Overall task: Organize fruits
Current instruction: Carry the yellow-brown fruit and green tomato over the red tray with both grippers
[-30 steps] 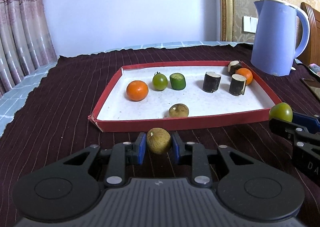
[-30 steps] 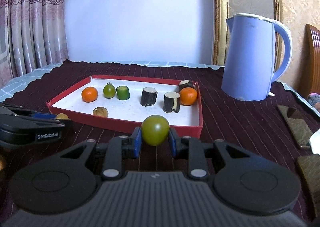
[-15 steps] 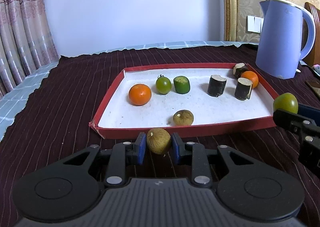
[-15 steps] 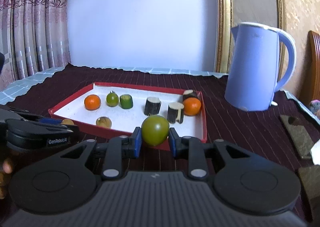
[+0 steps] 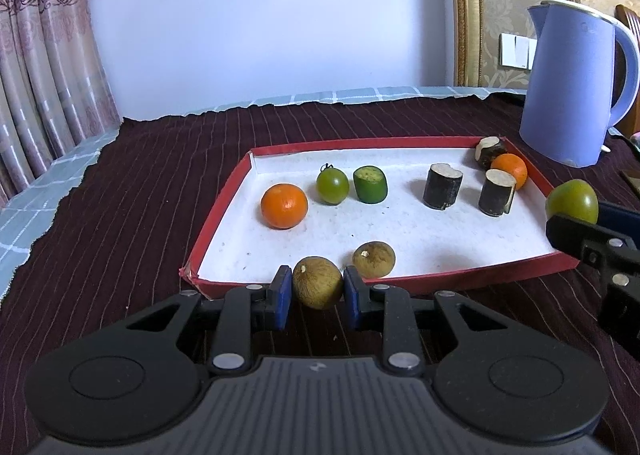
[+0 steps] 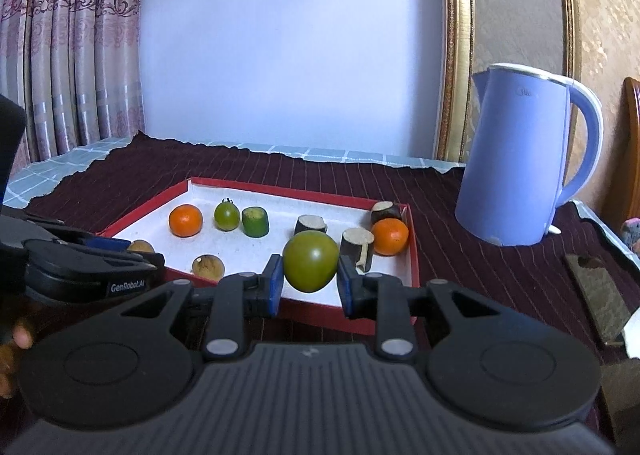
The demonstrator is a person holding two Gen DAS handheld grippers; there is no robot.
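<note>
A red tray (image 5: 224, 199) with a white floor lies on a dark striped cloth. It holds an orange (image 5: 284, 205), a green tomato (image 5: 332, 185), a green cut piece (image 5: 370, 185), dark cut pieces (image 5: 442, 186), a second orange (image 5: 509, 171) and a brown round fruit (image 5: 373, 259). My left gripper (image 5: 317, 291) is shut on another brown round fruit (image 5: 317, 282), held above the tray's near rim. My right gripper (image 6: 309, 283) is shut on a large green tomato (image 6: 310, 261), held above the tray's near right rim (image 6: 414, 255). The green tomato also shows in the left wrist view (image 5: 572, 202).
A blue kettle (image 5: 576, 83) stands right of the tray, behind its far corner. Flat dark objects (image 6: 596, 295) lie on the cloth at the far right. A curtain (image 5: 44, 55) hangs at the left. A wall and a gilt frame (image 6: 452, 55) stand behind the table.
Both grippers have risen and moved forward toward the tray, each still holding its fruit. The fruits now hang over the tray's near rim.
</note>
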